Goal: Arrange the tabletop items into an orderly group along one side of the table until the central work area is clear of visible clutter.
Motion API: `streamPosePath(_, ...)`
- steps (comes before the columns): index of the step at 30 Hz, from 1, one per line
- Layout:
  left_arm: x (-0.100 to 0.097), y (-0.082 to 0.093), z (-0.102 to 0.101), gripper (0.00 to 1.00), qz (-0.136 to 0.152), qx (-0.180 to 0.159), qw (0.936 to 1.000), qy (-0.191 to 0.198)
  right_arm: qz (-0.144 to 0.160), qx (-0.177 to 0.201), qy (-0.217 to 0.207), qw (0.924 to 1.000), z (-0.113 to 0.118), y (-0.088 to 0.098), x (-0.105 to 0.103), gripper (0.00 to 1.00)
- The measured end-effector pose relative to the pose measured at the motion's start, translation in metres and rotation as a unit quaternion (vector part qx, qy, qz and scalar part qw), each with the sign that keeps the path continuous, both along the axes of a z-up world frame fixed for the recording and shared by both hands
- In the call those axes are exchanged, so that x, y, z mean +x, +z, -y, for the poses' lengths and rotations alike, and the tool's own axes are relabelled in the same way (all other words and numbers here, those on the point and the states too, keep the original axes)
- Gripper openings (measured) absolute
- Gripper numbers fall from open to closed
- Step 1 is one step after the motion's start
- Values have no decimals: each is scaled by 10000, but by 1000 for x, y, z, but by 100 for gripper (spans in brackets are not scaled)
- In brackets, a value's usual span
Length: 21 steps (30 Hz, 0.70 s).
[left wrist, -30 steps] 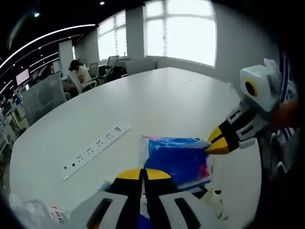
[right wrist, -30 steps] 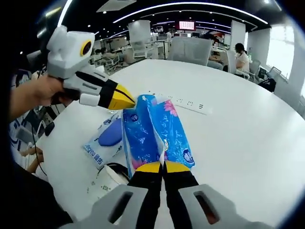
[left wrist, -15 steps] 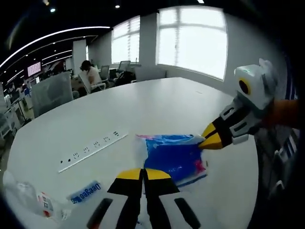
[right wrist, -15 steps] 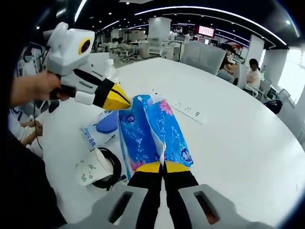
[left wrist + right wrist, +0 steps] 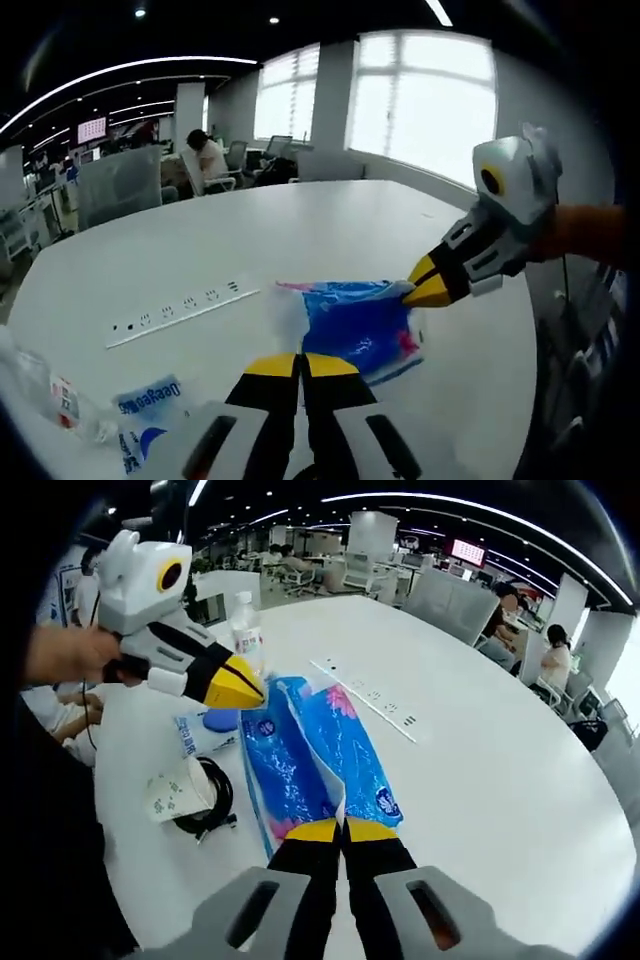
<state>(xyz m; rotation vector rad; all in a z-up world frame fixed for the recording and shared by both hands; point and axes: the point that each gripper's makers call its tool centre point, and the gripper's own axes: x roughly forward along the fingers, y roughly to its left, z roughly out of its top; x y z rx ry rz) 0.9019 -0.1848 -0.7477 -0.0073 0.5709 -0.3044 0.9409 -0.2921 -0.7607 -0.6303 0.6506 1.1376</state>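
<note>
Blue tissue pack (image 5: 315, 760), clamped by our right hand-held gripper (image 5: 341, 829) at 6 o'clock, may tear if the closed left hand-held gripper (image 5: 252, 692) snags it.

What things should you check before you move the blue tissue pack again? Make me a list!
1. Right gripper pinching the blue tissue pack: ok, jaws shut on its near edge.
2. Left gripper gripping the pack's far end: cannot tell, the tip touches it, jaws look shut.
3. Power strip apart from the pack: ok.
4. Paper cup and black cable close beside the pack: not ok, may get bumped.
5. Water bottle upright: ok.
</note>
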Motion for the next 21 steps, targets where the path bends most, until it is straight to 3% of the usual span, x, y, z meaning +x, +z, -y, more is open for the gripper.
streamPosePath(21,24,-12,46,0,-67,-391,9991,158,248,-319,439,9982,42,-3,45,0)
